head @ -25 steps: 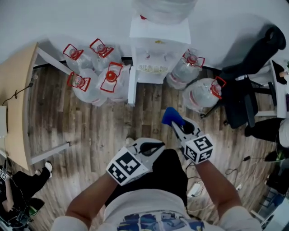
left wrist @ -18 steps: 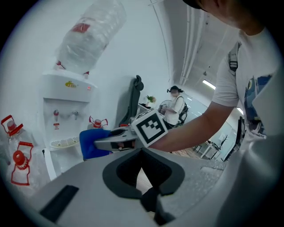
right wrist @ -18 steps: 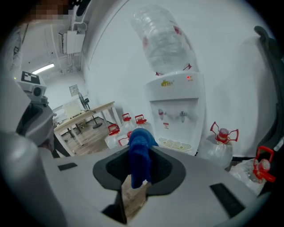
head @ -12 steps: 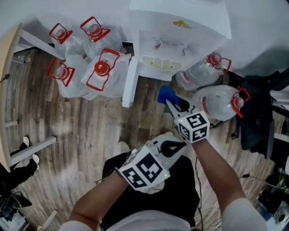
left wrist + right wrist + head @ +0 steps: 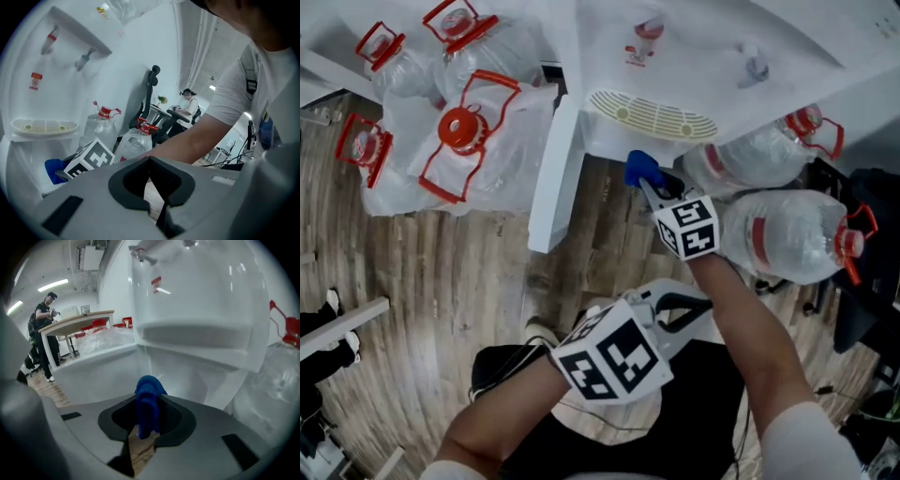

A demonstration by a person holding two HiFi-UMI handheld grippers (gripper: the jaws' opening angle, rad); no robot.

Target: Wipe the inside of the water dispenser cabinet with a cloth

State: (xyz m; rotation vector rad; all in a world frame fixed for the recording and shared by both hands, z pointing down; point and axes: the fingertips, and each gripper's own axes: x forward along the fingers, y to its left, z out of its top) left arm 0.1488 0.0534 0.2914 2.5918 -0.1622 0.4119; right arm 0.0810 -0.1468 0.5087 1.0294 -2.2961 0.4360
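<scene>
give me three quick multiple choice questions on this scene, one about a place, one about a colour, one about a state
1. Where is the cloth?
A. lying on the floor
B. in the right claw, just below the drip tray
C. draped over a chair

2. What colour are the bottle caps?
A. green
B. yellow
C. red

3. How does the left claw stand?
A. shut, with nothing in it
B. wide open
C. shut on a bottle handle

Answers:
1 B: the right gripper view shows the blue cloth pinched between the jaws, and the head view puts it under the tray.
2 C: every cap and handle in the head view is red.
3 A: the left gripper view shows the jaws together with only floor behind them.
</scene>
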